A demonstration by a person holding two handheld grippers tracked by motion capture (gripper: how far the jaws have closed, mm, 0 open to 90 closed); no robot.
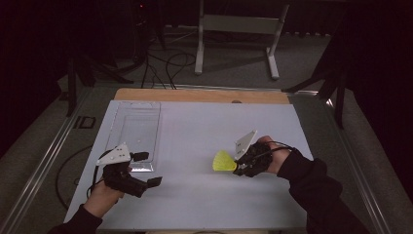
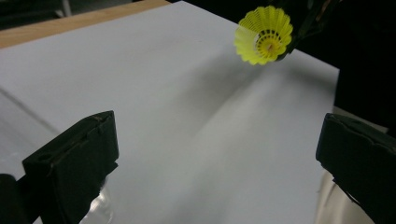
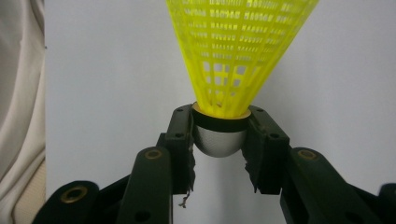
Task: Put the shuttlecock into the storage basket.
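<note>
A yellow plastic shuttlecock [image 1: 224, 161] hangs just above the white table sheet [image 1: 204, 126], right of centre. My right gripper [image 1: 238, 168] is shut on its rounded grey cap, the skirt pointing left toward the other hand. In the right gripper view both jaws clamp the shuttlecock [image 3: 233, 60] at the black band above the cap. My left gripper [image 1: 148, 169] is held at the table's left front, open, nothing between its jaws. In the left gripper view the shuttlecock [image 2: 264, 35] shows skirt-on, far ahead at the upper right.
A clear plastic tray [image 1: 135, 134] lies flat on the sheet at the left, just beyond my left gripper. The bare wooden table edge [image 1: 199, 95] runs along the far side. White table legs [image 1: 238, 36] and cables stand on the floor beyond.
</note>
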